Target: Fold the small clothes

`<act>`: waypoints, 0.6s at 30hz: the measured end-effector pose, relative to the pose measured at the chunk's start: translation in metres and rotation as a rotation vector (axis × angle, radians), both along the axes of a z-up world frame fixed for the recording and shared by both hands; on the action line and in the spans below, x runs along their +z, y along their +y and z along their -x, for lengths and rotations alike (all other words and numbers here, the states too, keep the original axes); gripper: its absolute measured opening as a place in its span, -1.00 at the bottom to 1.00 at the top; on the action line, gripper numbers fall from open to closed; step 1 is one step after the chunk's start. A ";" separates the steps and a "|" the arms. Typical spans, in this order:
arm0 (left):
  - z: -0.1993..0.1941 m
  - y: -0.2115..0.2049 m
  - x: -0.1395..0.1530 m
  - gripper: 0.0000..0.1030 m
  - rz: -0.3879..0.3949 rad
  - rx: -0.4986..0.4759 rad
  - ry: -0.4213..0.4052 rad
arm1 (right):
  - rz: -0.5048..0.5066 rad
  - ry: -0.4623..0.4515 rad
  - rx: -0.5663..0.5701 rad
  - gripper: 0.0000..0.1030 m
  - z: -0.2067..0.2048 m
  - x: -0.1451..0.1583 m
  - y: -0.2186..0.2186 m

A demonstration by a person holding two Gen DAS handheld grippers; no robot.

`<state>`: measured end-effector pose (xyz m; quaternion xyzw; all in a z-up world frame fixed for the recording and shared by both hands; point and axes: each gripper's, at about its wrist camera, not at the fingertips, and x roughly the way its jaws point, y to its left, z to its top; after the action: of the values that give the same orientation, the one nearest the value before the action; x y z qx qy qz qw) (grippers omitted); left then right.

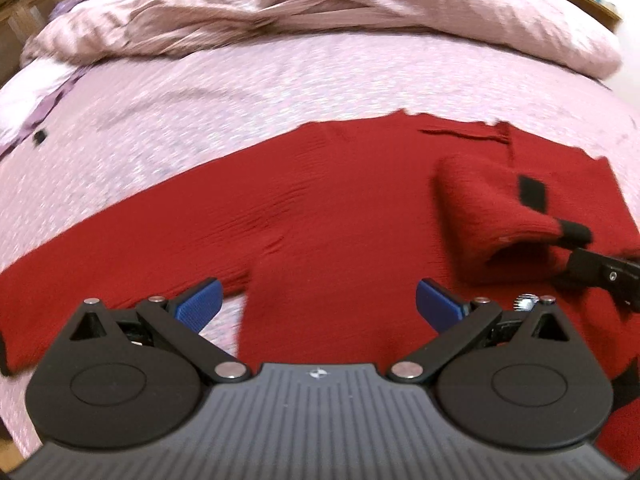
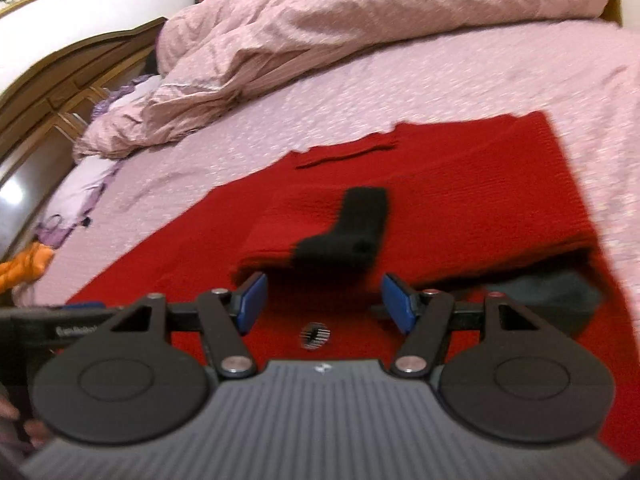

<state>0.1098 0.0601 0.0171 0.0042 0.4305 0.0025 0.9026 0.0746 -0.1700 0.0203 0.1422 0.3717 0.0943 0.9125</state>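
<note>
A red knit sweater [image 1: 320, 200] lies flat on the pink bed sheet [image 1: 200, 92], one sleeve stretched out to the left. The other sleeve [image 1: 488, 208], with a black cuff, is folded over the body; it also shows in the right wrist view [image 2: 320, 220], cuff [image 2: 352, 232] nearest me. My left gripper [image 1: 318, 304] is open just above the sweater's body near the left armpit. My right gripper [image 2: 323, 300] is open, empty, just short of the black cuff. The right gripper shows at the right edge of the left wrist view [image 1: 600, 272].
A rumpled pink duvet [image 2: 320, 32] is heaped along the far side of the bed. A wooden headboard [image 2: 60, 92] stands on the left. Orange cloth [image 2: 24, 264] and purple cloth [image 2: 56, 228] lie at the bed's left edge.
</note>
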 end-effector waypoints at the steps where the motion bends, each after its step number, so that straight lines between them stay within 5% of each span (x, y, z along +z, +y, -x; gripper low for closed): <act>1: -0.001 -0.008 0.001 1.00 -0.007 -0.018 -0.003 | 0.020 -0.004 -0.019 0.27 0.003 0.001 -0.007; 6: -0.009 -0.046 0.005 1.00 -0.051 -0.105 -0.021 | 0.078 -0.001 -0.114 0.27 0.013 -0.001 -0.034; 18: -0.025 -0.127 0.000 1.00 -0.218 -0.300 -0.080 | 0.038 0.028 -0.214 0.27 0.027 -0.014 -0.077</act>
<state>0.1350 -0.0673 0.0168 0.1662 0.3858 -0.0854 0.9034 0.0480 -0.2466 0.0059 0.1652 0.3687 -0.0127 0.9147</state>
